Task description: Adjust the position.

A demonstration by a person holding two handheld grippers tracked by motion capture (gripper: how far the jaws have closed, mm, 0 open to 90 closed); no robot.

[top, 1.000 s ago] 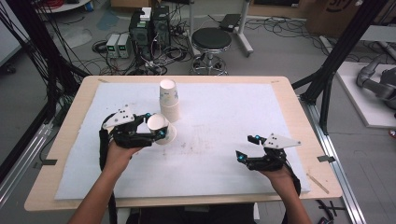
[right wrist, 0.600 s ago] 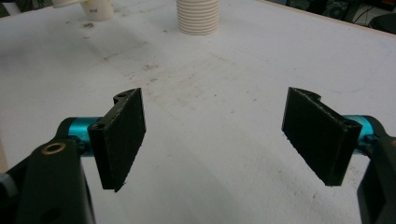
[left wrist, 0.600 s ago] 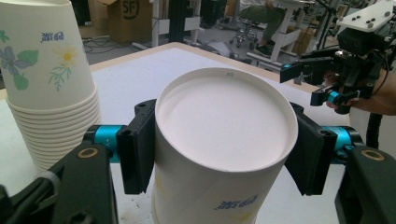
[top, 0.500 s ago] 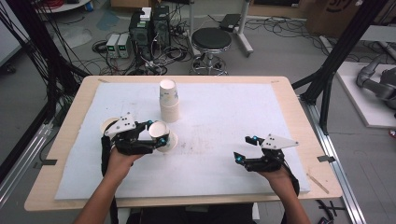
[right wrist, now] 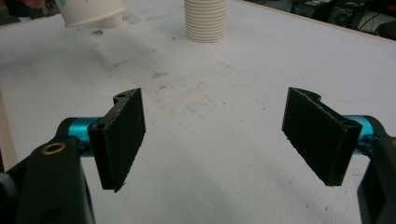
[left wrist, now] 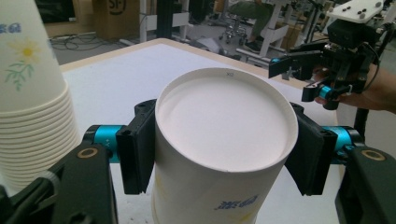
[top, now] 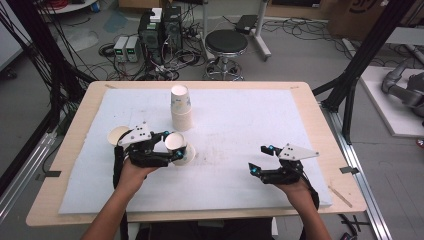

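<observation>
My left gripper (top: pixel 171 149) is shut on a white paper cup (top: pixel 175 141), which is tilted with its bottom turned up. In the left gripper view both pads (left wrist: pixel 136 149) press the sides of that cup (left wrist: pixel 224 107), whose round bottom faces the camera. A white rim (top: pixel 189 153) shows just right of it; I cannot tell whether it belongs to the held cup or to another one. A tall stack of paper cups (top: pixel 180 107) stands upside down behind it, also seen as the stack (right wrist: pixel 205 21). My right gripper (top: pixel 261 161) rests open at the near right with nothing between its fingers (right wrist: pixel 122 140).
A single cup (top: pixel 118 135) sits on the white sheet (top: pixel 240 120) just left of my left hand. The sheet covers a wooden table (top: pixel 306 100). A stool (top: pixel 226 42), computers and cables stand on the floor beyond the far edge.
My left gripper has shifted slightly toward the near edge with the cup, and the single cup at its left has come into view. The right gripper has not moved.
</observation>
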